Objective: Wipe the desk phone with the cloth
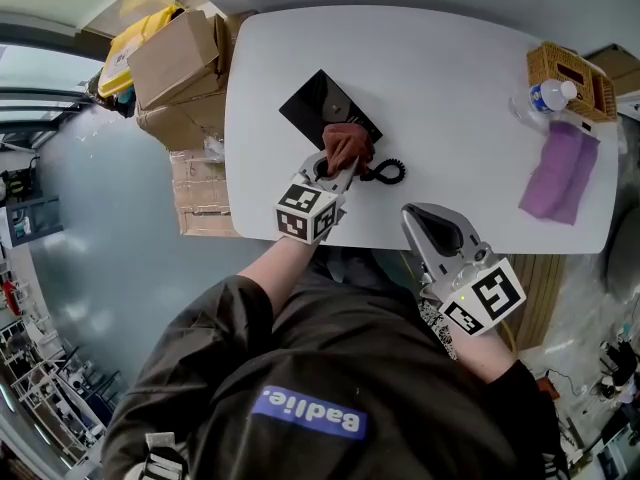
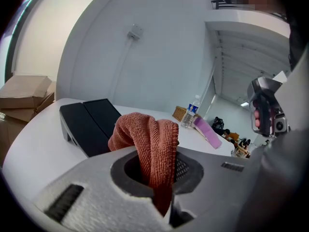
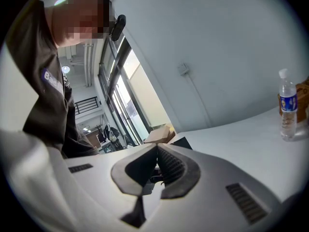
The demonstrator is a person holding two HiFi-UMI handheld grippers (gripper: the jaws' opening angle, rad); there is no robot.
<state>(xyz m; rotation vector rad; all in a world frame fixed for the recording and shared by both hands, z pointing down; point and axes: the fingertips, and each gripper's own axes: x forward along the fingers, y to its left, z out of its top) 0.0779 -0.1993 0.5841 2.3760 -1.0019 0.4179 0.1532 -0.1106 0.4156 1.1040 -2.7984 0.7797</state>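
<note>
Now: cloth pinched over phone

The left gripper [image 2: 157,178] has its fingers [image 2: 87,190] clenched on the rust-red cloth [image 2: 149,139], which is bunched over the black desk phone [image 1: 320,106] by the desk's [image 1: 450,88] front edge, seemingly for wiping. The right gripper [image 3: 157,151], fingers clenched on nothing, hangs off that edge, clear.

Out front, the left gripper [image 1: 338,171] rides on a stretched left forearm [image 1: 278,260]. Its jaws are clamped tight on the cloth [image 1: 347,146], which bunches up just beyond the tips. The right gripper [image 1: 416,218] hangs back close to the body, tips pointing forward, its jaws pressed together with nothing between them.
</note>
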